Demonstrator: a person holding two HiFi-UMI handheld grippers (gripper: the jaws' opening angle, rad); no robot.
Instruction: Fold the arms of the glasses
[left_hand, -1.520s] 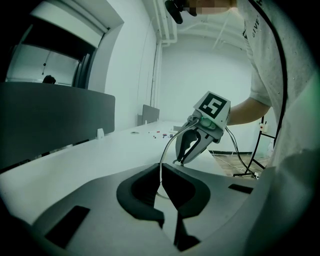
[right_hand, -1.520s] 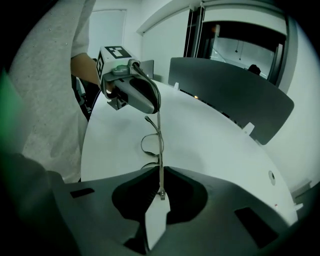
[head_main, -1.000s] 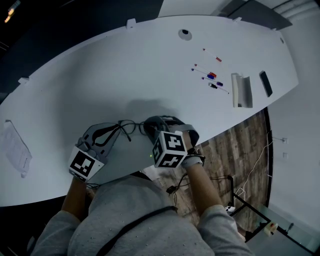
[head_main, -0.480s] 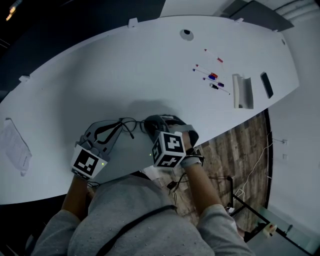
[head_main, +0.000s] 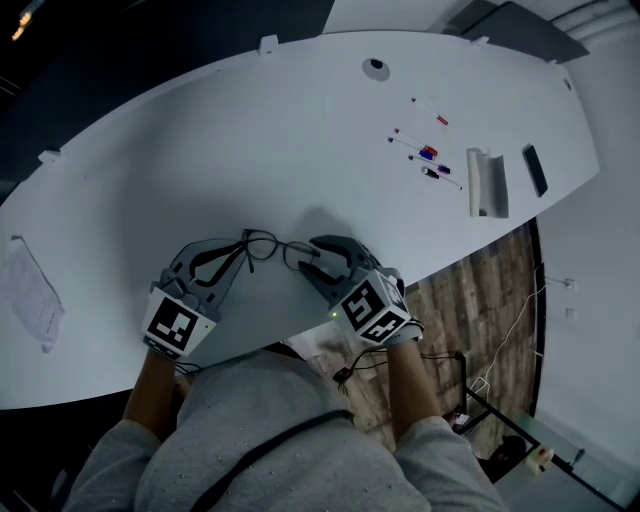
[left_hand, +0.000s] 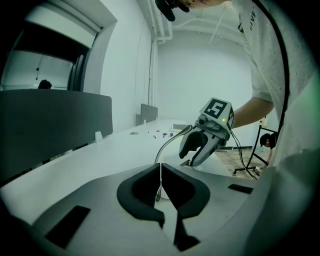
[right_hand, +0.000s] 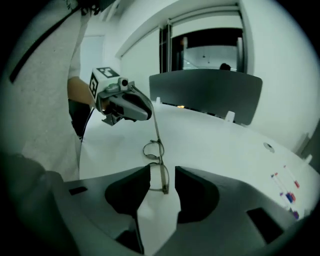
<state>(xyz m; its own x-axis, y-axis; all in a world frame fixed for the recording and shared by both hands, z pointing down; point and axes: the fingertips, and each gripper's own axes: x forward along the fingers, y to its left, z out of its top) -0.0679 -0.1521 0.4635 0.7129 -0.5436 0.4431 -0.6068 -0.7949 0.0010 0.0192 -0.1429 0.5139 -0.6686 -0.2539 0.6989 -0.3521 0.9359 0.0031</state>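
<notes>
Thin wire-framed glasses (head_main: 266, 245) are near the front edge of the white table (head_main: 300, 140). My left gripper (head_main: 235, 259) is shut on the end of one temple arm, seen as a thin wire pinched between its pads (left_hand: 160, 172). That arm (right_hand: 154, 125) runs from the left gripper (right_hand: 125, 106) down to the round lenses (right_hand: 153, 149). My right gripper (head_main: 312, 262) has just been opening. Its jaws stand apart around the near lens (right_hand: 161, 176) without pressing on it. In the left gripper view the right gripper (left_hand: 204, 144) hangs just beyond the frame.
Several markers (head_main: 425, 152), a white holder (head_main: 484, 182) and a black phone (head_main: 534, 170) lie at the far right of the table. A clear bag (head_main: 30, 298) lies at the left. The table's front edge runs just under both grippers, with wooden floor (head_main: 480, 290) beyond.
My right gripper's jaws went from closed on the glasses to wide apart, and the gripper rolled and drew back to the right. The left gripper stayed put, still gripping the arm.
</notes>
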